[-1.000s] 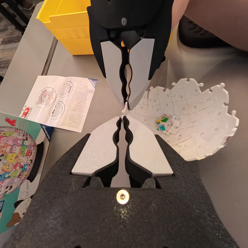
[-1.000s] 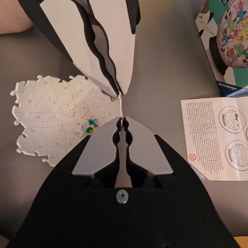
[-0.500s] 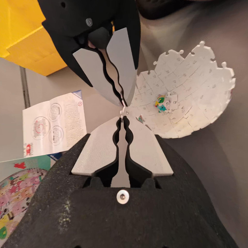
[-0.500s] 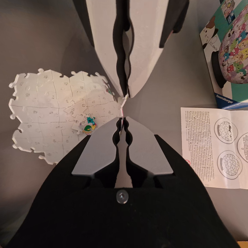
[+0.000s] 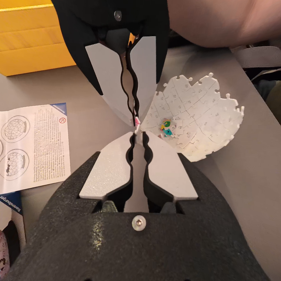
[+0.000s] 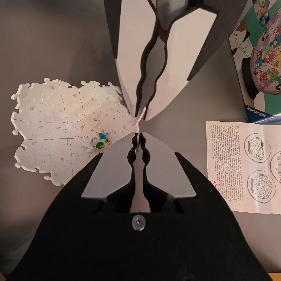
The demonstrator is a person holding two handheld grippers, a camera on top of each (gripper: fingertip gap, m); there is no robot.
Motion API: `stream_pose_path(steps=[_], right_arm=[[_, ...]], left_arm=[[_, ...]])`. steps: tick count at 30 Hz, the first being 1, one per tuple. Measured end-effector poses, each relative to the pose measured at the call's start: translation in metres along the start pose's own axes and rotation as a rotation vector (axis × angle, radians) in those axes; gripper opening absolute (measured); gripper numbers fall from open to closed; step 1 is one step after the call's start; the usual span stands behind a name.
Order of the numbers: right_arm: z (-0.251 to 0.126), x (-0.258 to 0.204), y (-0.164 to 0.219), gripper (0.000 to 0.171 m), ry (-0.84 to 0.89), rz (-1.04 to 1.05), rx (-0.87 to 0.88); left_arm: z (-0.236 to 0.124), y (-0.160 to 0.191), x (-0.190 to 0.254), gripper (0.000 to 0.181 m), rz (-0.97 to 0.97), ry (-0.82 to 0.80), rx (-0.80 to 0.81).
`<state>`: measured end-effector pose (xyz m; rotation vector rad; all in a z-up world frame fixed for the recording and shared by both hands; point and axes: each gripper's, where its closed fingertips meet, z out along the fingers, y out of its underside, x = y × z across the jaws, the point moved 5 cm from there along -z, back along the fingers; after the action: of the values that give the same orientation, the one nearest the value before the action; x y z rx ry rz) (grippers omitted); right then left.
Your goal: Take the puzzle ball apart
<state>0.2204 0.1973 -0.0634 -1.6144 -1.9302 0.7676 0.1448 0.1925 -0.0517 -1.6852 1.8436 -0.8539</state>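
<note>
The puzzle ball is down to a white, bowl-shaped shell of joined pieces [image 5: 197, 115], inner side up on the grey table; it also shows in the right wrist view [image 6: 50, 126]. Loose coloured pieces [image 5: 166, 128] lie inside it [image 6: 101, 142]. My left gripper [image 5: 138, 135] is shut on a rim piece at the shell's near edge. My right gripper [image 5: 135, 121] comes in from the far side, tip to tip with it, shut on the adjoining pink-edged rim piece [image 6: 137, 127]. In the right wrist view my right gripper [image 6: 138, 135] is below and my left gripper [image 6: 141, 116] above.
A yellow bin [image 5: 30, 38] stands at the back left. A folded paper leaflet [image 5: 32, 146] and the puzzle's box [image 6: 261, 60] lie beside the grippers. A person's arm [image 5: 228, 22] is at the top right. The table's edge [image 5: 249, 85] runs close behind the shell. My two grippers' fingertips are within a few centimetres of each other.
Both grippers have stayed pinched on the rim and have twisted against each other. The shell has swung and tilted with them. A pink edge now shows between the tips.
</note>
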Motion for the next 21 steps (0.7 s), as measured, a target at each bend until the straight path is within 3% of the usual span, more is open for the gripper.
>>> stream_pose_path(steps=[9,14,21], right_arm=[[0.0,0.0,0.0,0.004,-0.021,0.034,0.013],[0.001,-0.005,-0.002,0.004,-0.04,-0.023,0.026],[0.001,-0.016,-0.011,0.004,-0.04,-0.208,0.078]], left_arm=[[-0.001,0.0,0.0,0.003,-0.054,0.063,0.01],[0.0,0.005,0.003,0.002,-0.065,0.116,0.139],[-0.002,0.007,0.01,0.002,-0.22,0.364,0.248]])
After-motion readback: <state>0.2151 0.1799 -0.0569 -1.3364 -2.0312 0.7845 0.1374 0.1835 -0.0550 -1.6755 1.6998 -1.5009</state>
